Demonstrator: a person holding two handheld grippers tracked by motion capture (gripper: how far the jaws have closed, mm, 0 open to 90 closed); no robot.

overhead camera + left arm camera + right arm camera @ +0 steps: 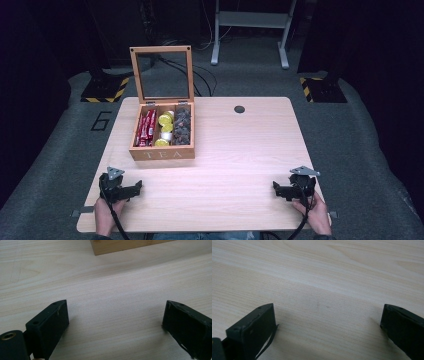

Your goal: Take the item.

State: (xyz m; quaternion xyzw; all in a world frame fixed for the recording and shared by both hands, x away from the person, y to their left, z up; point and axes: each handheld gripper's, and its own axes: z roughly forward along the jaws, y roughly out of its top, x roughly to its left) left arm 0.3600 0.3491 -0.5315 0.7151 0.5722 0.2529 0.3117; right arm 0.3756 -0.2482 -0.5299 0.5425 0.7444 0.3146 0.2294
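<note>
Grippers rest at the near edge of the table (250,150), one toward each near corner, each held by a hand coming in from below. The left gripper (131,188) lies near the near-left corner with its jaws spread wide and nothing between them; its own view shows bare wood between the two black jaws and a corner of the box (120,246) farther off. The right gripper (280,190) lies near the near-right corner, jaws equally wide — bare wood between them in its own view too.

The tea box (162,132) stands toward the far-left part of the table, its glass-paned lid (162,75) propped upright at the far side. Inside sit three rows: red packets (146,128) on the left, yellow and white capsules (165,127) in the middle, dark sachets (182,127) on the right.

Nothing is held or touched, so this reads as the starting pose, before any reach. The left gripper is the nearer to the box; the next move likely calls for lifting it off the table and carrying it forward toward the box — coming down from above if something is to be picked out, and keeping clear of the raised lid.
</note>
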